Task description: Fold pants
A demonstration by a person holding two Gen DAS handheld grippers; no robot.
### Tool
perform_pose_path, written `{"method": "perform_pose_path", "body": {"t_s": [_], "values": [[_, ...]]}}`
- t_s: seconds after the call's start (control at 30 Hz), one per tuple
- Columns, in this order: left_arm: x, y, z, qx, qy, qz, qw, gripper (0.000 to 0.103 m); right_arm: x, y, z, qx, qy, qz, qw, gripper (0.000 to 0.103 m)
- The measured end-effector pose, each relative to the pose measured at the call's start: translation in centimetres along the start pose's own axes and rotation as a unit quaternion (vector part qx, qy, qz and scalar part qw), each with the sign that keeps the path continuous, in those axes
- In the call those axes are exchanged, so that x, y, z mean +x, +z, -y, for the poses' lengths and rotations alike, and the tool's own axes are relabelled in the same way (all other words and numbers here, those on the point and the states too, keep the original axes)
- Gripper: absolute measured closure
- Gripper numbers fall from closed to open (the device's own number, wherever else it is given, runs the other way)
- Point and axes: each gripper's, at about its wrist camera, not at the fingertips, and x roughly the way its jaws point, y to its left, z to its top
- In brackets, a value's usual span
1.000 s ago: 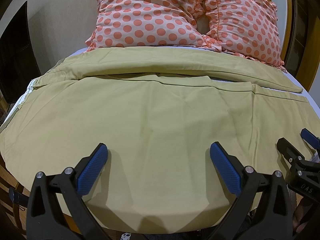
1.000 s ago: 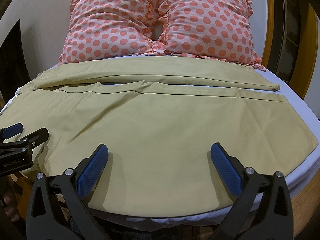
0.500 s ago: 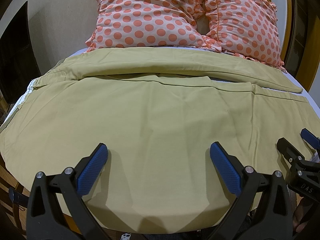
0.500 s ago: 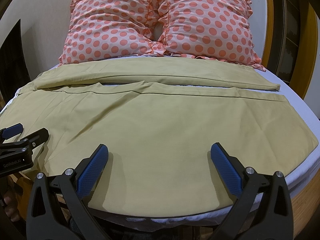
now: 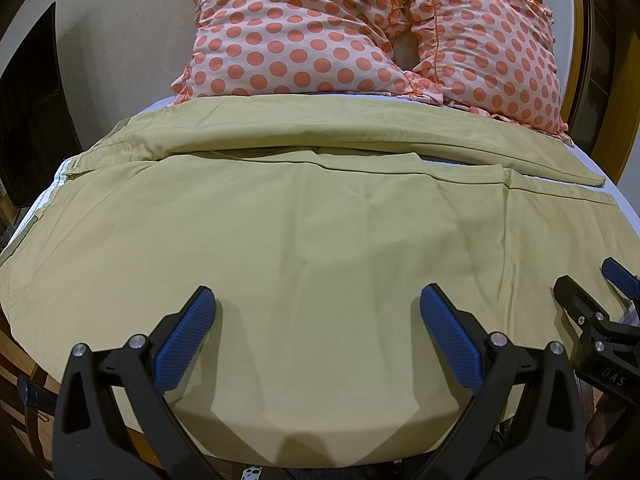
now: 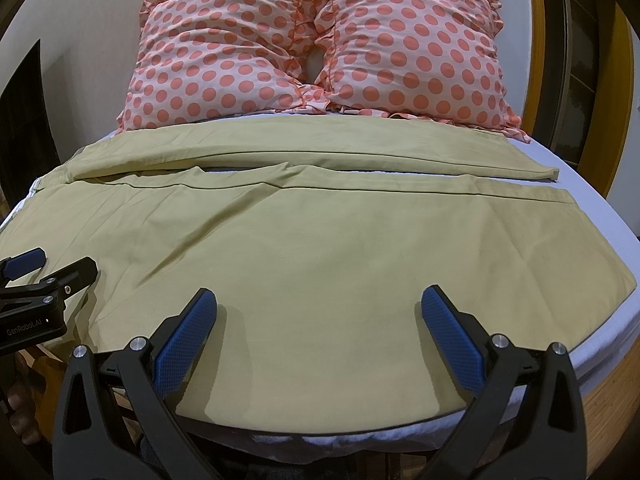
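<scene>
Khaki pants [image 5: 320, 232] lie spread flat across the bed, waistband at the left, the two legs running to the right with hems at the right edge [image 6: 560, 196]. The far leg [image 6: 320, 148] lies beside the near leg with a narrow gap between them. My left gripper [image 5: 316, 320] is open and empty, hovering over the near edge of the near leg. My right gripper [image 6: 318, 320] is open and empty over the near edge further right. Each gripper shows at the side of the other's view: the right one [image 5: 592, 296], the left one [image 6: 48, 268].
Two pink pillows with orange dots [image 6: 320, 52] lean at the head of the bed. The white mattress sheet [image 6: 600, 340] shows at the right and near edges. A wooden bed frame [image 6: 608, 396] runs below. A dark panel [image 5: 28, 120] stands at the left.
</scene>
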Motion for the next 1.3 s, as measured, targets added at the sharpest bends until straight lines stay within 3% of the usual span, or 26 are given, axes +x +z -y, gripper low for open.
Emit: {"method": "perform_pose_path", "body": {"t_s": [0.63, 0.9, 0.97, 1.1, 1.23, 1.27, 1.3], "values": [[0.0, 0.0, 0.0, 0.001, -0.001, -0.001, 1.0000, 0.002, 0.0, 0.0, 0.1, -0.001, 0.001, -0.004, 1.000, 0.001], [-0.5, 0.6, -0.1, 0.009, -0.011, -0.018, 0.9997, 0.002, 0.6, 0.7, 0.5, -0.014, 0.013, -0.036, 0.999, 0.001], [-0.3, 1.2, -0.6, 0.012, -0.002, -0.023, 0.9997, 0.002, 0.2, 2.6, 2.1, -0.017, 0.005, -0.034, 0.999, 0.001], [-1.2, 3.6, -1.9, 0.014, 0.019, 0.004, 0.9997, 0.002, 0.0, 9.1, 5.7, -0.002, -0.032, -0.004, 0.999, 0.001], [-1.5, 6.5, -2.8, 0.013, 0.028, 0.026, 0.9992, 0.002, 5.4, 17.0, 11.3, 0.066, -0.084, -0.025, 0.994, 0.002], [-1.4, 7.4, -3.1, 0.012, 0.035, 0.033, 0.9988, 0.002, 7.8, 18.8, 13.1, 0.089, -0.108, -0.034, 0.990, 0.006], [-1.3, 8.1, -3.3, 0.011, 0.040, 0.038, 0.9984, 0.002, 10.2, 20.3, 14.9, 0.113, -0.130, -0.043, 0.984, 0.017]]}}
